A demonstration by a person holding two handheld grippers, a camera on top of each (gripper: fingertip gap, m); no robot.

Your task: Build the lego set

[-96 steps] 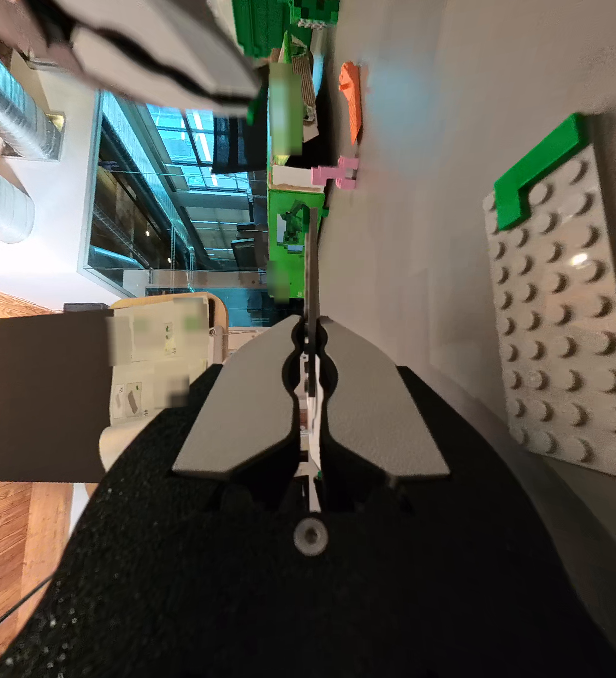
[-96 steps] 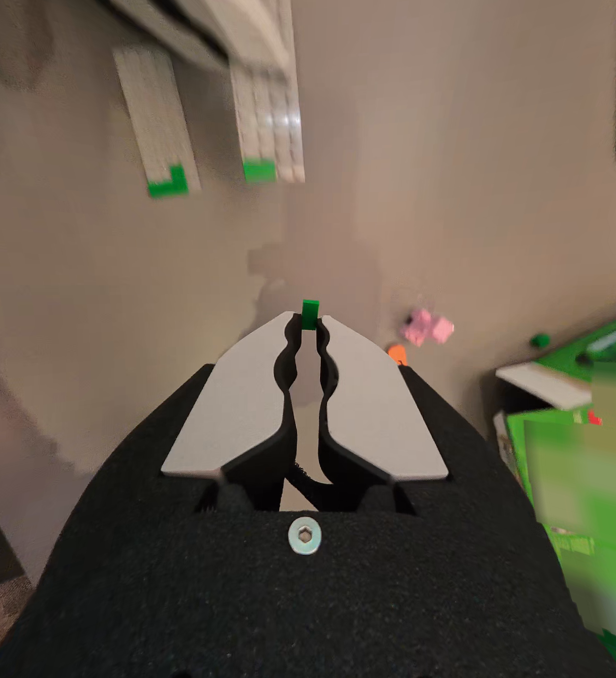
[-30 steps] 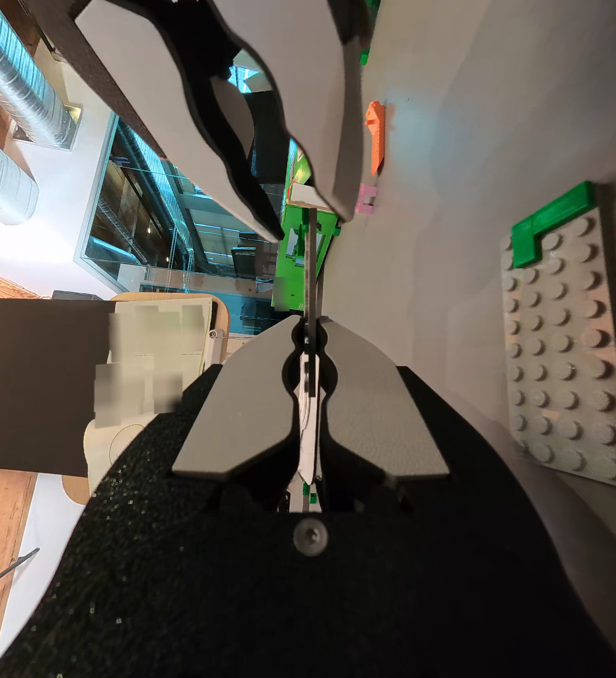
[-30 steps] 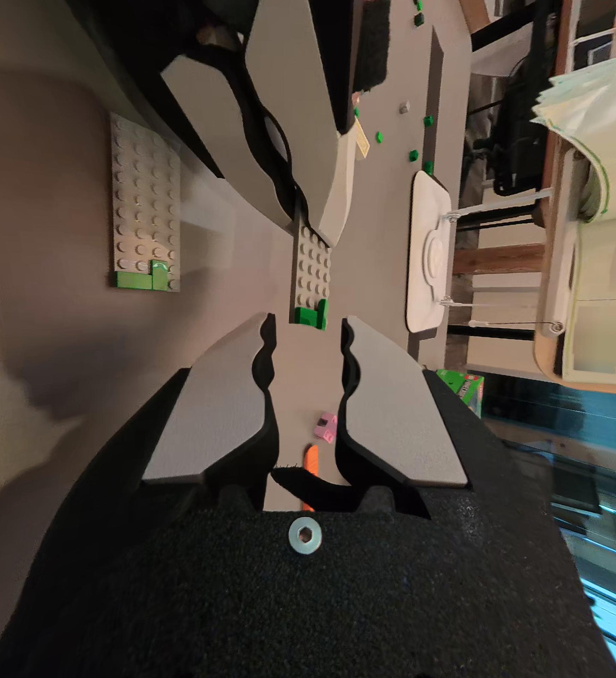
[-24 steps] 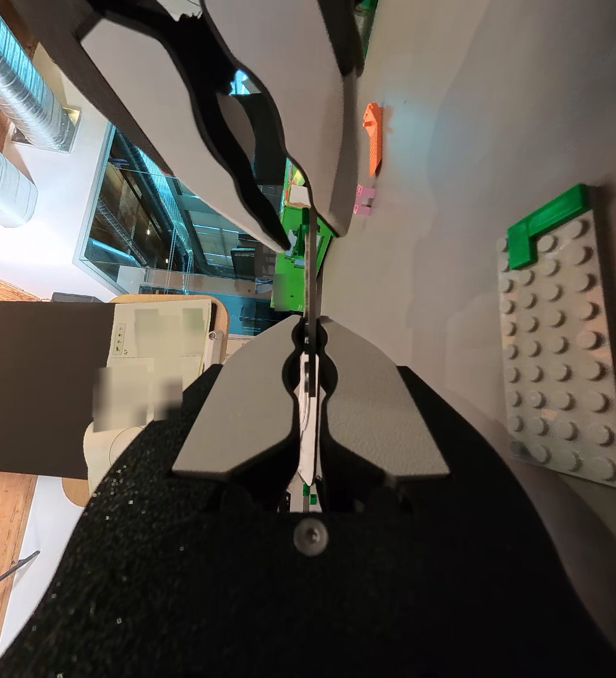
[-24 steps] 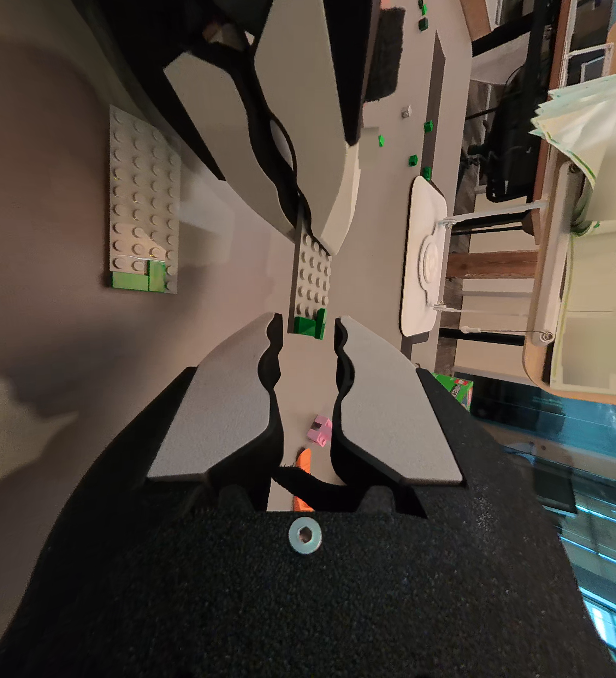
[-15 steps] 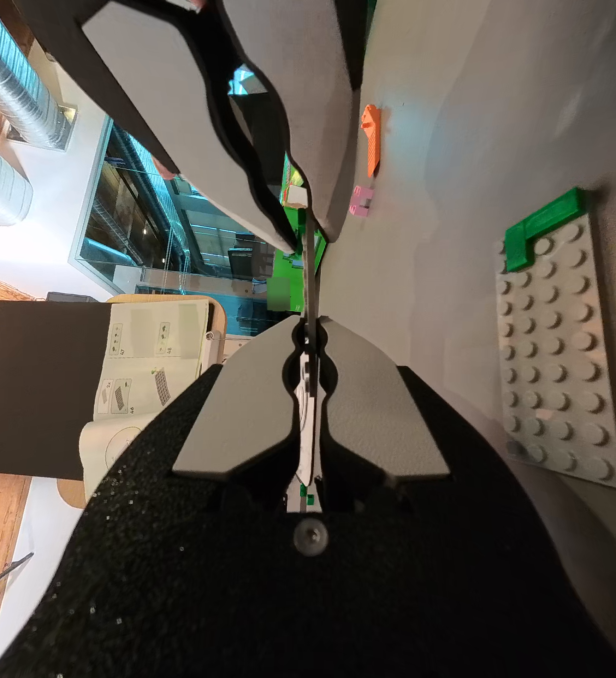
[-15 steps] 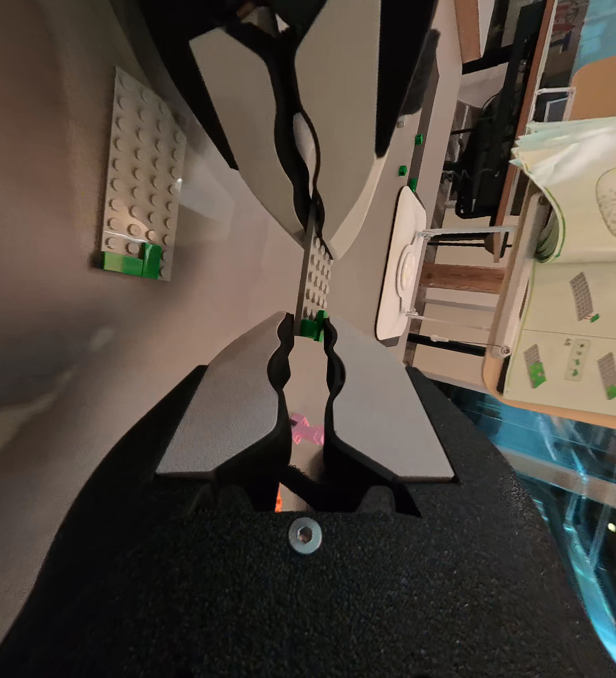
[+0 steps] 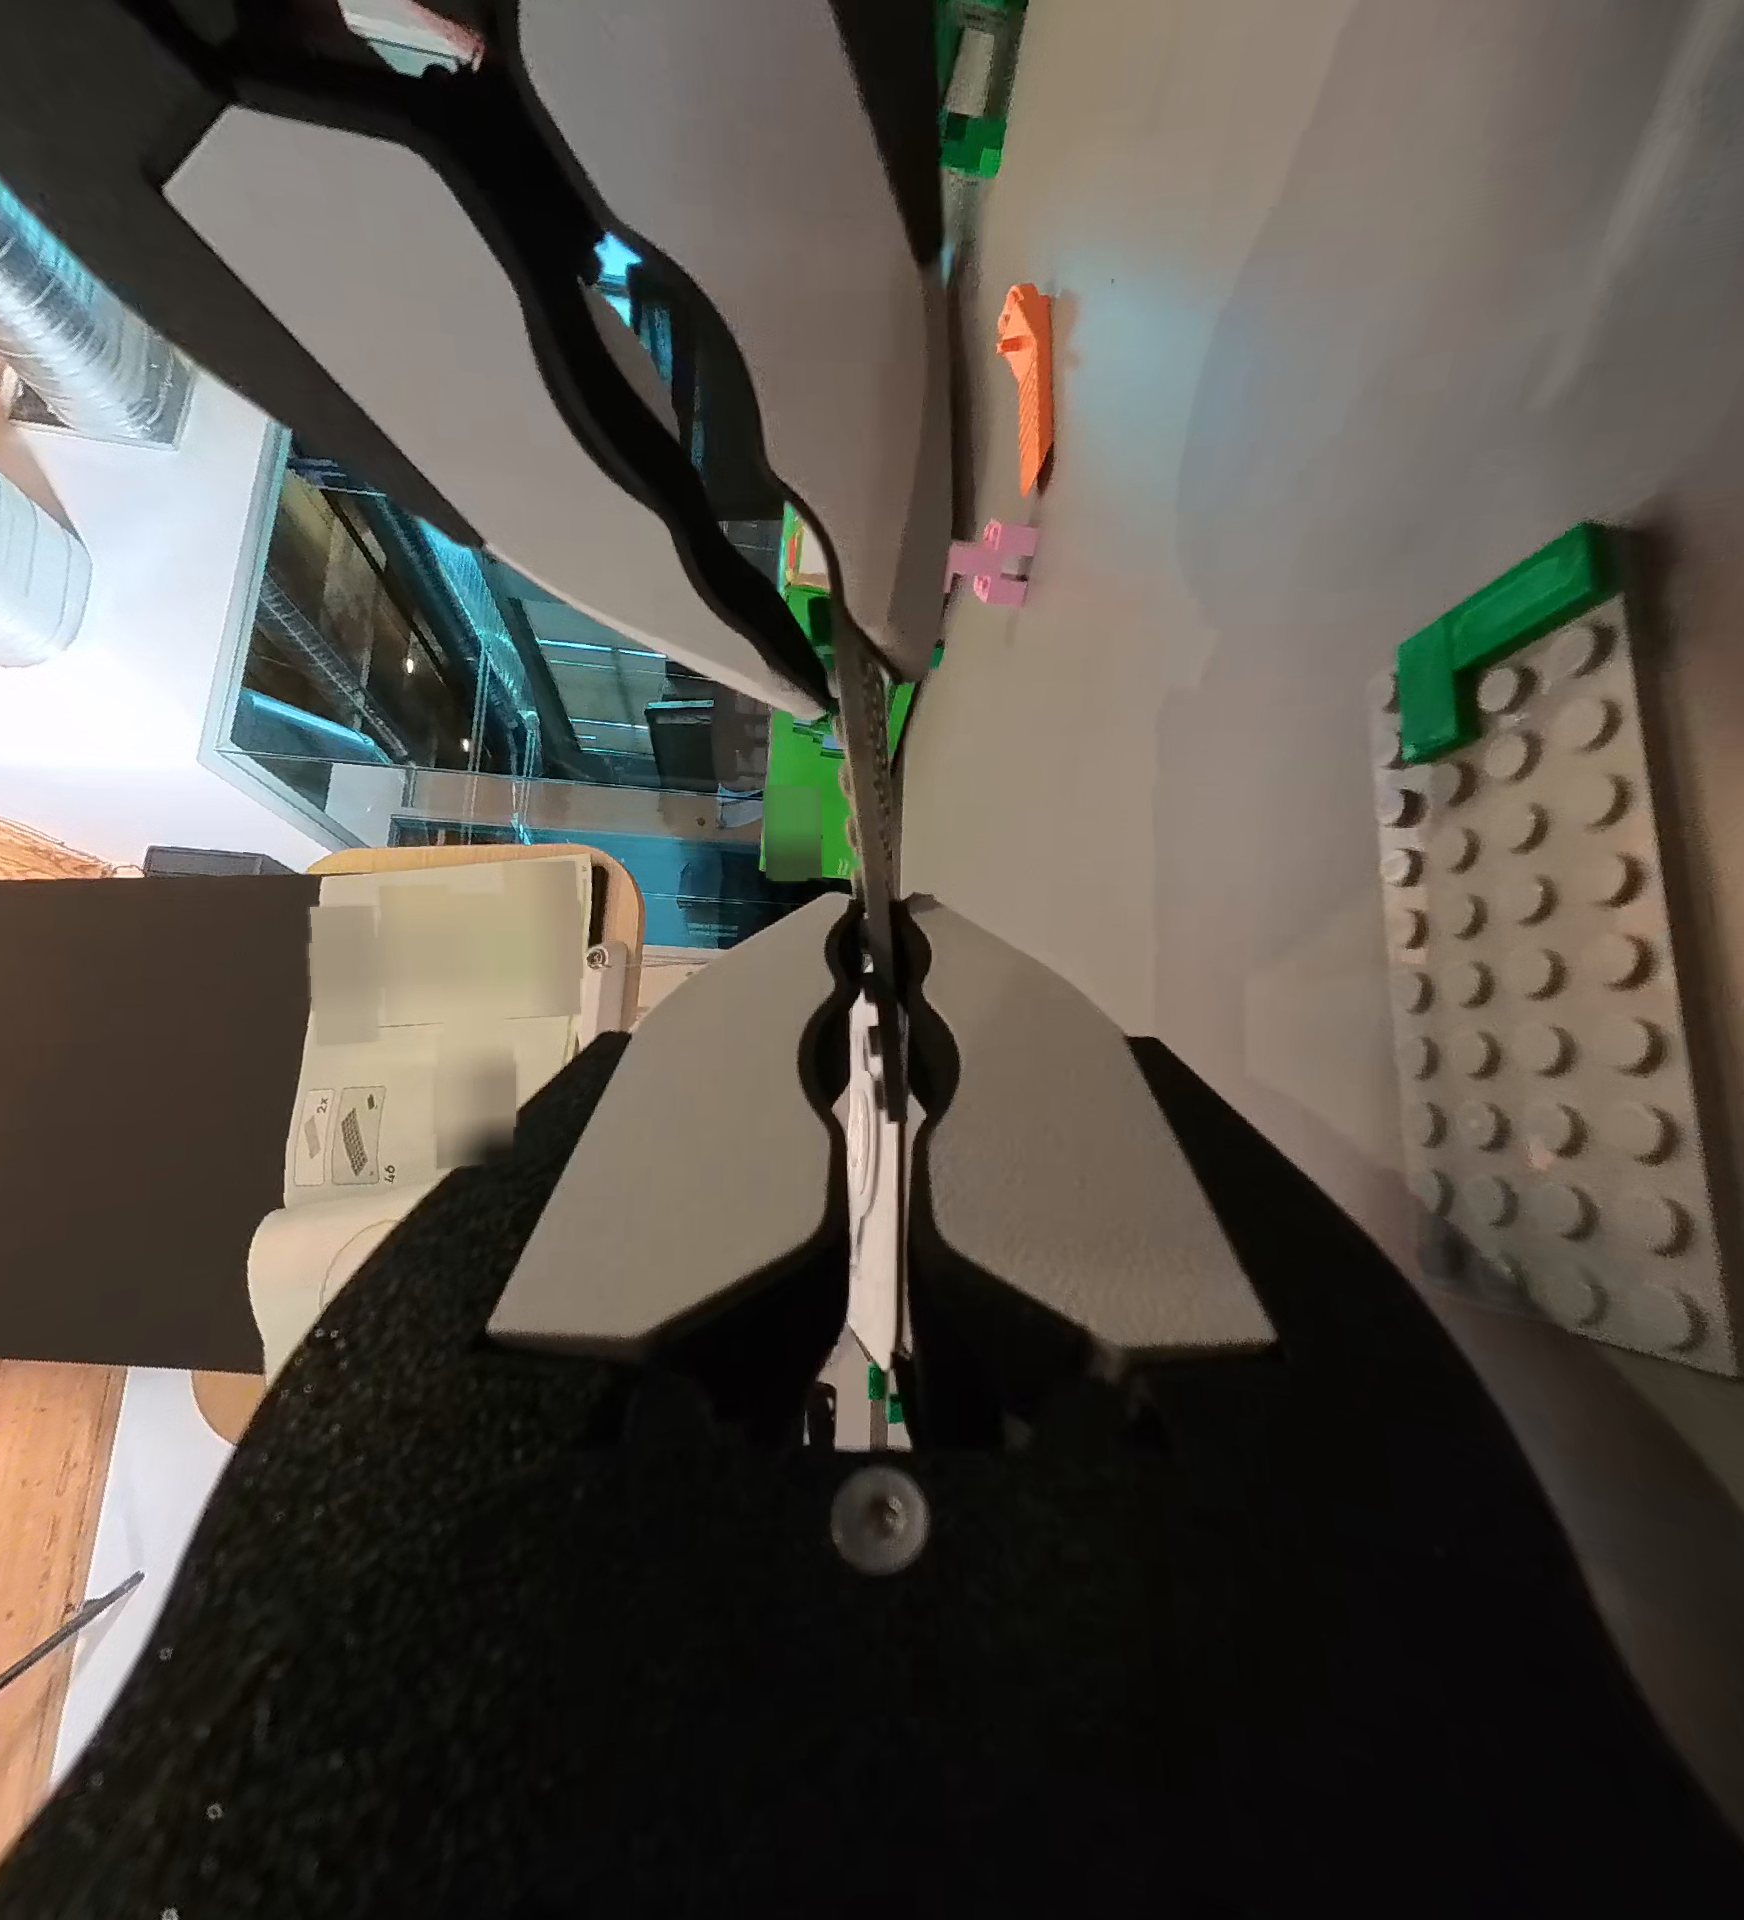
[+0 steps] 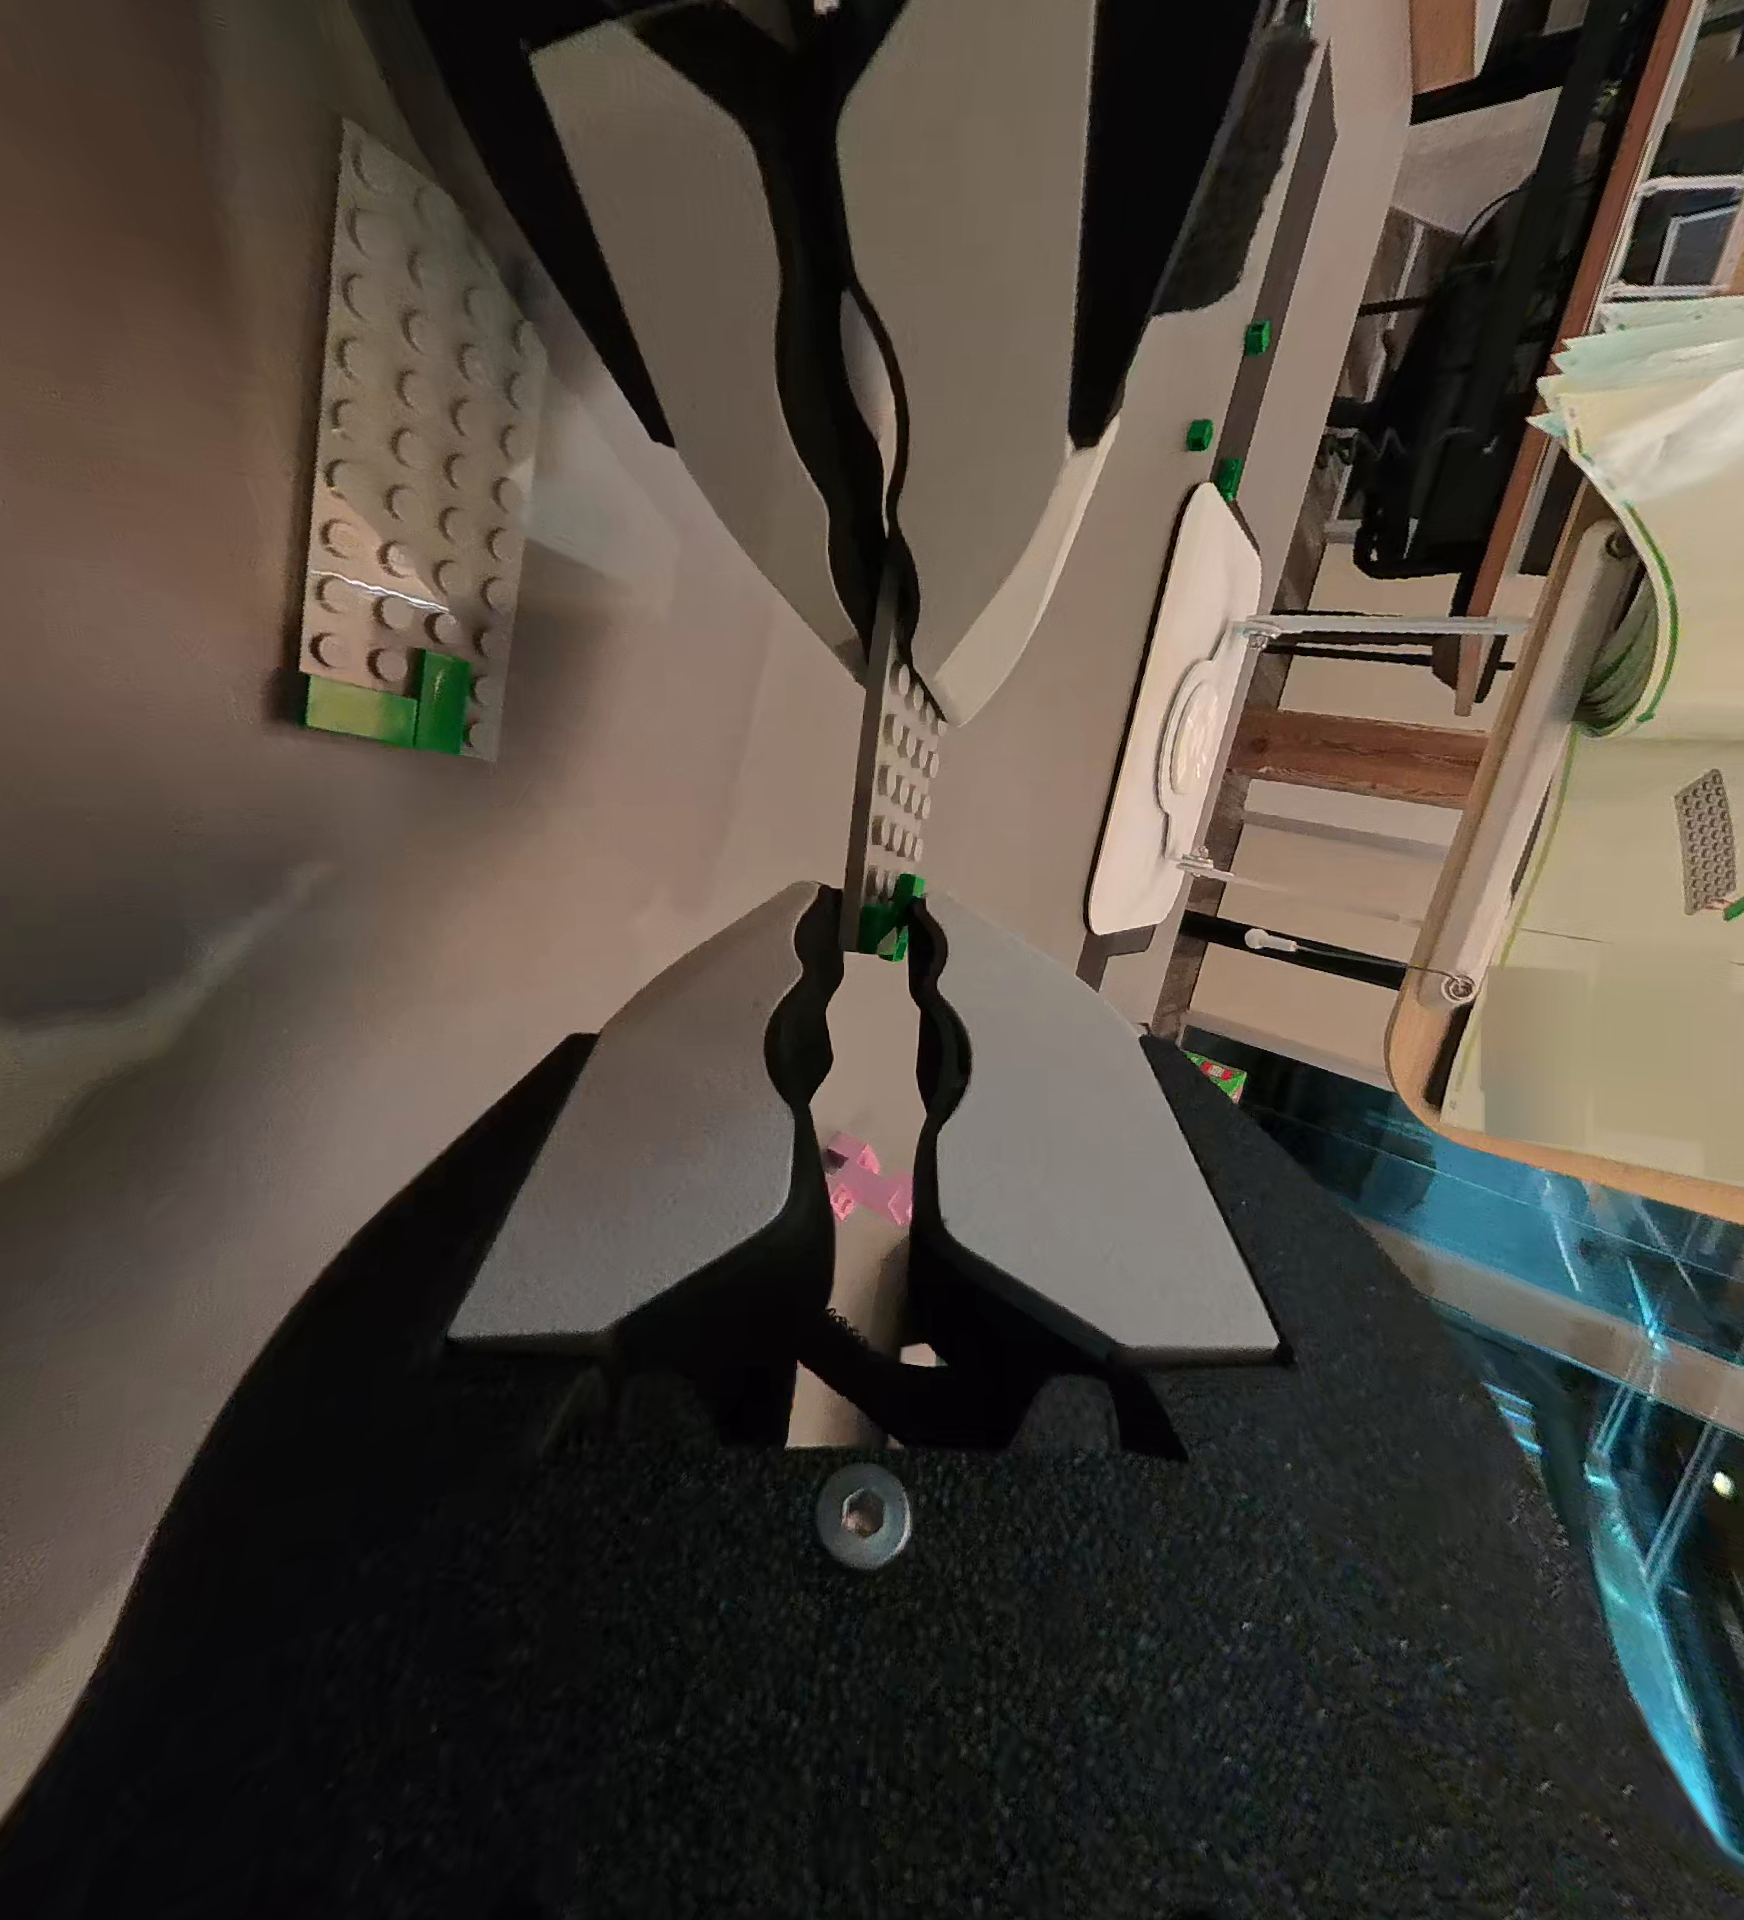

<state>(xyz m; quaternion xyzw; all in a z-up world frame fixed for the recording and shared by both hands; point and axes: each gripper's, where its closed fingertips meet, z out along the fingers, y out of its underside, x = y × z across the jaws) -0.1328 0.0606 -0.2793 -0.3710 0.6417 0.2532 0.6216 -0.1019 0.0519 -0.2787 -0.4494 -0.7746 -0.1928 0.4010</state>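
Note:
A grey studded plate (image 10: 899,769) is held edge-on in the air between both grippers. A green piece (image 10: 889,920) sits on its near end. My left gripper (image 9: 876,909) is shut on one end of this plate (image 9: 873,790). My right gripper (image 10: 873,914) is shut on the other end, at the green piece. Each gripper shows opposite in the other's view: the right one (image 9: 852,675) and the left one (image 10: 883,603). A second grey plate (image 9: 1533,987) with a green corner piece (image 9: 1470,665) lies flat on the table; it also shows in the right wrist view (image 10: 421,447).
An orange piece (image 9: 1029,384) and a pink piece (image 9: 993,551) lie on the grey table beyond the held plate. Small green bricks (image 10: 1200,434) lie farther off. An open instruction booklet (image 10: 1678,831) sits on a stand with a white base (image 10: 1180,717). My left and right fingertips are right by each other.
My right gripper went from open to shut on the green-piece end of the held plate. The plate turned from face-on to edge-on. The left gripper kept its hold.

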